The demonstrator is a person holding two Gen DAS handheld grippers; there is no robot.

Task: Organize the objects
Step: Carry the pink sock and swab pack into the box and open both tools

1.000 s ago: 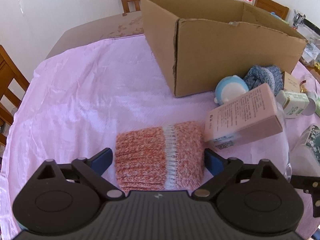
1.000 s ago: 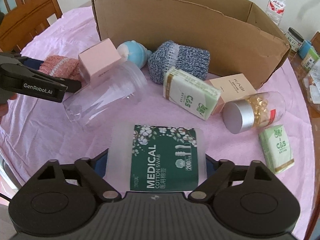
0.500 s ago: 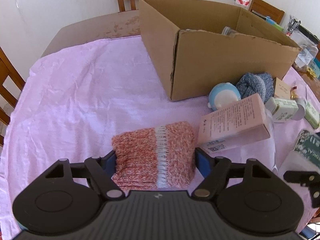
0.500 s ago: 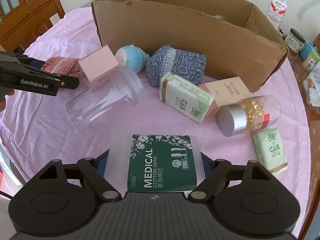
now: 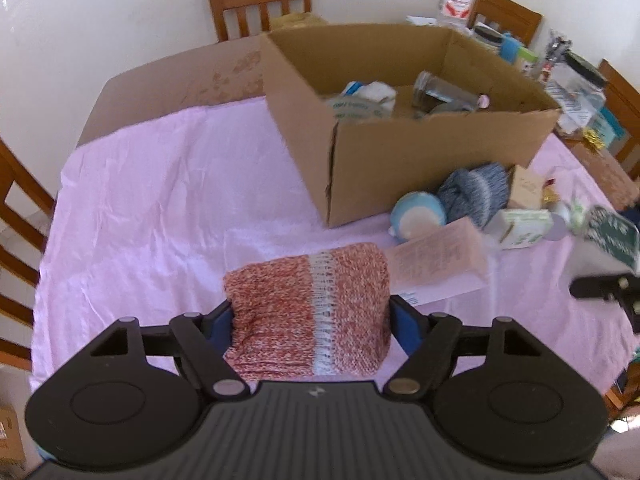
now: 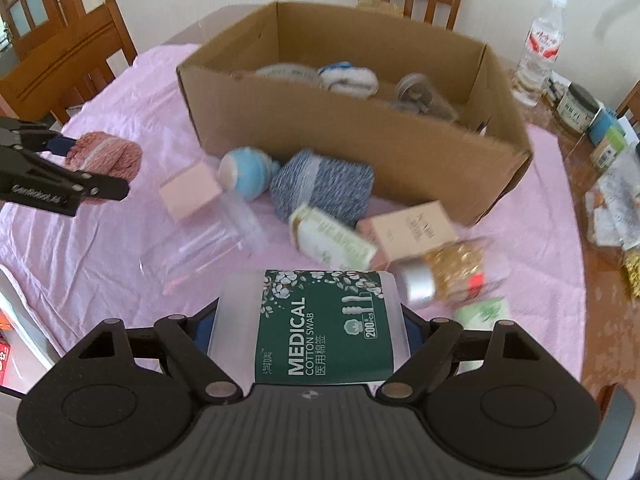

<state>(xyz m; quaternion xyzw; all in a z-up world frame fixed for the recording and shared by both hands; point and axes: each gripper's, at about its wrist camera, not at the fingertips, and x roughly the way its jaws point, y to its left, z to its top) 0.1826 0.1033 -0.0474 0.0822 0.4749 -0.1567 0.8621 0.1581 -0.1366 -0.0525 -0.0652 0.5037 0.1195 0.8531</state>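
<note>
My left gripper (image 5: 310,316) is shut on a folded red-and-white knitted cloth (image 5: 308,312), lifted off the pink tablecloth (image 5: 160,208). In the right wrist view the same cloth (image 6: 106,156) hangs at the left in the left gripper. My right gripper (image 6: 308,322) is shut on a clear tub labelled medical cotton swabs (image 6: 316,320), held above the table. An open cardboard box (image 6: 360,148) stands behind, with several items inside. On the cloth in front of it lie a pink box (image 6: 190,192), a blue round toy (image 6: 246,172) and a blue knitted roll (image 6: 320,184).
A clear plastic cup (image 6: 212,244), a green-white pack (image 6: 332,238), a beige carton (image 6: 408,228) and a jar of gold capsules (image 6: 444,276) lie near the swab tub. A water bottle (image 6: 540,48) and jars stand at the right table edge. Wooden chairs (image 5: 260,0) ring the table.
The left jaws closed on the knitted cloth. Both grippers rose with their loads, so the inside of the box now shows.
</note>
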